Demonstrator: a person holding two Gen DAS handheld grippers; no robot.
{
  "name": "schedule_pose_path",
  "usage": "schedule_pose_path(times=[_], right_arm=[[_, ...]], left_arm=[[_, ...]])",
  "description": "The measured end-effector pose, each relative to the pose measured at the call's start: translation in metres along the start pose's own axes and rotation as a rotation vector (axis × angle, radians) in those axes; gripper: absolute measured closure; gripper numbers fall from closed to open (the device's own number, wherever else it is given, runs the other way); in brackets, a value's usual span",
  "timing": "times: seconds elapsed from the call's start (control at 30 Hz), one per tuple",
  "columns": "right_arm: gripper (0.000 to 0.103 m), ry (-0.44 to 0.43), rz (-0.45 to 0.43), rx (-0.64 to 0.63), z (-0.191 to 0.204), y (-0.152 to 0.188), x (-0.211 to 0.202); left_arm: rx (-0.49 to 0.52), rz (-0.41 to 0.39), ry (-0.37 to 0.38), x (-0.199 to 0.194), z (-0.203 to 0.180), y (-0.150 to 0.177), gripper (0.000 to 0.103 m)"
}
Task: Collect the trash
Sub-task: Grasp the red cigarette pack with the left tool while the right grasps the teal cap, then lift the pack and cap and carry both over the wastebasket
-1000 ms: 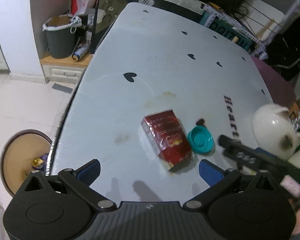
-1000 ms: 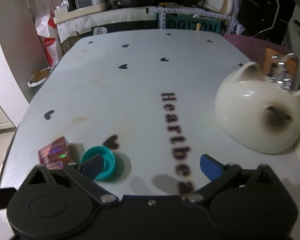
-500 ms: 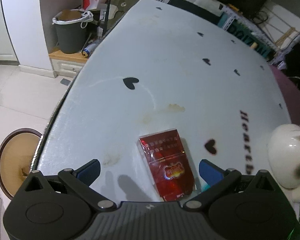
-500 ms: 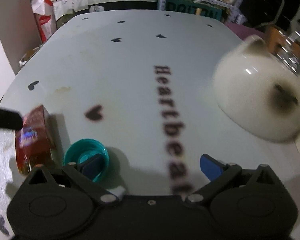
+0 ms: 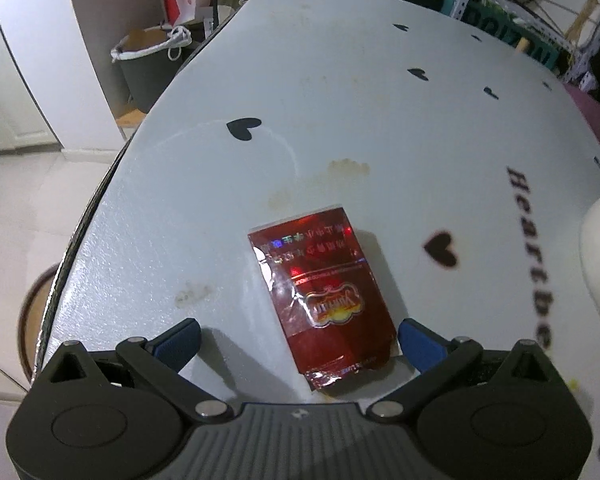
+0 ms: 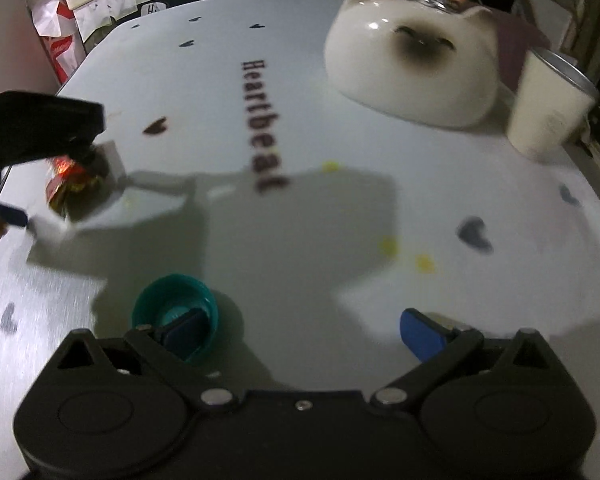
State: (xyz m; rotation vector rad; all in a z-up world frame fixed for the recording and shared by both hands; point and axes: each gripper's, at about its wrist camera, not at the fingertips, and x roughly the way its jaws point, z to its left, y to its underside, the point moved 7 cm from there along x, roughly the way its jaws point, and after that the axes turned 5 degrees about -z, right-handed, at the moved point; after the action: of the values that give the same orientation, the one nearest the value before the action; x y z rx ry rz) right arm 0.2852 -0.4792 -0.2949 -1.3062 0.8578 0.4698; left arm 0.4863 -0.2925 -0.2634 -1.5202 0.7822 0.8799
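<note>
On a white tabletop (image 5: 380,120) printed with black hearts, the left tool (image 5: 298,338) is wide open around a red cigarette pack (image 5: 324,292) lying flat. The right tool (image 6: 300,330), also wide open, has one finger inside a teal bottle cap (image 6: 175,304).

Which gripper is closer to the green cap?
Right. Its hand-held gripper has one finger inside the cap; the left straddles the red pack.
</note>
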Motion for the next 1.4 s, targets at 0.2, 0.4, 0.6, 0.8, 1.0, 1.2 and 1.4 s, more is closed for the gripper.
schedule_pose_path(times=[0.2,0.4,0.6,0.8,1.0,1.2,1.4], right_arm=[[0.000,-0.107,-0.059,0.068,0.016,0.009,-0.025],[0.012,-0.136,-0.036,-0.022,0.045,0.003,-0.010],[0.030,-0.102,-0.045,-0.064,0.057,-0.003,-0.002],[0.053,-0.094,-0.039,-0.044,0.054,-0.001,-0.008],[0.053,-0.097,-0.033,-0.023,0.056,0.010,-0.026],[0.053,-0.119,-0.061,-0.018,0.064,0.015,-0.054],[0.053,-0.144,-0.100,-0.019,0.073,0.016,-0.085]], left_arm=[[-0.013,-0.010,0.003,-0.002,-0.002,-0.002,0.014],[0.032,-0.028,0.025,-0.009,0.005,-0.007,0.049],[0.112,-0.022,0.108,-0.021,0.021,0.007,0.052],[0.198,-0.026,0.148,-0.041,0.042,0.033,0.053],[0.241,-0.057,0.184,-0.071,0.058,0.050,0.053],[0.262,-0.094,0.225,-0.106,0.069,0.063,0.053],[0.245,-0.119,0.261,-0.133,0.085,0.077,0.053]])
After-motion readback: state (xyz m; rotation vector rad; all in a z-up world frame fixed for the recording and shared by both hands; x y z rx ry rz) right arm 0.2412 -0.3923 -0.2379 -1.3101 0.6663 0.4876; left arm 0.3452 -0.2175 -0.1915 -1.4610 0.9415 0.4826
